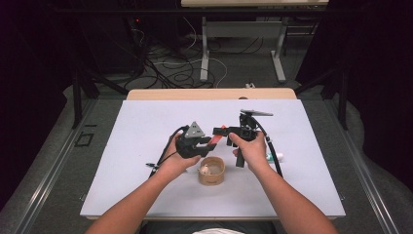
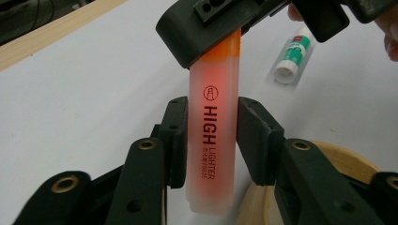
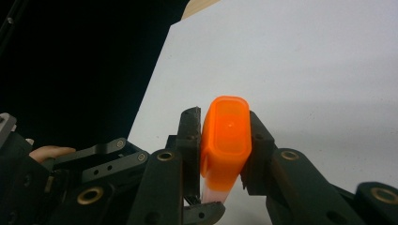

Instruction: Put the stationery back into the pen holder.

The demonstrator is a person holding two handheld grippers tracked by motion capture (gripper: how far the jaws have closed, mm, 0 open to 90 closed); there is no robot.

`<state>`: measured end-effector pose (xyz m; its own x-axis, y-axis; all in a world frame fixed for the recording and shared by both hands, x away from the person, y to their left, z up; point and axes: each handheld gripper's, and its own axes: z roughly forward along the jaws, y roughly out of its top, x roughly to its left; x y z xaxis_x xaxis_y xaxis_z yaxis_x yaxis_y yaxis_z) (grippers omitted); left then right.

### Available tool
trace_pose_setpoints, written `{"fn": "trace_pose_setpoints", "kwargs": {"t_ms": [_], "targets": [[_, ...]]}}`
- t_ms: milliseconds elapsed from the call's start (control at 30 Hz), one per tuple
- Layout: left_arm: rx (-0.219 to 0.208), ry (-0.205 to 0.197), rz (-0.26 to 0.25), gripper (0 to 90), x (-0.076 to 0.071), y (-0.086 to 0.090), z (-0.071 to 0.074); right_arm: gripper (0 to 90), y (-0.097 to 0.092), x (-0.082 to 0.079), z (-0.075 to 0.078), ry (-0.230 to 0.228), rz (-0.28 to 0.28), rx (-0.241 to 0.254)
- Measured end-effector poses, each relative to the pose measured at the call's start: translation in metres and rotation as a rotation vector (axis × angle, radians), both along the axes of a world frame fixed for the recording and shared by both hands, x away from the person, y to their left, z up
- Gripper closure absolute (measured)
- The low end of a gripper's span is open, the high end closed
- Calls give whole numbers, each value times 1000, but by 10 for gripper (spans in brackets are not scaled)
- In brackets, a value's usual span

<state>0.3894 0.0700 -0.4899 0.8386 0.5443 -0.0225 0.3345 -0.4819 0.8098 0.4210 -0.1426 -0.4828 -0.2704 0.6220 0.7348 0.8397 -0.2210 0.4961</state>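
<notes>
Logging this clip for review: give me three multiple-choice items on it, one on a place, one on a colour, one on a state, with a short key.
1. Where does the glue stick lie?
A. on the white table
B. in the wooden bowl
C. in a jaw

2. What colour is the highlighter cap?
A. green
B. orange
C. blue

3. How is the highlighter held?
A. lying loose
B. by one gripper
C. by both grippers

Key: 1 A, it lies on the table beyond the wooden bowl. 2 B, the right gripper view shows it orange. 3 C, the left gripper clamps the body, the right gripper the cap.

Black print down the highlighter [image 2: 211,140] barrel reads "HIGH LIGHTER", under a small round logo; smaller print beside it is illegible.
</notes>
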Motion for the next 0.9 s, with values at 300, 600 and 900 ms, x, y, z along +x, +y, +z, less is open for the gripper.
{"fn": "trace_pose_setpoints", "kwargs": {"t_ms": [300,600,900], "targets": [[-30,-32,71,520,-3,12,4,740,-9,-1,5,-28,-4,2],[-21,-43,156,442,-9,36,8,740,-18,-10,12,-65,-2,8],[-78,-17,223,419,-14,65,6,740,-26,-26,23,-114,23,27]]}}
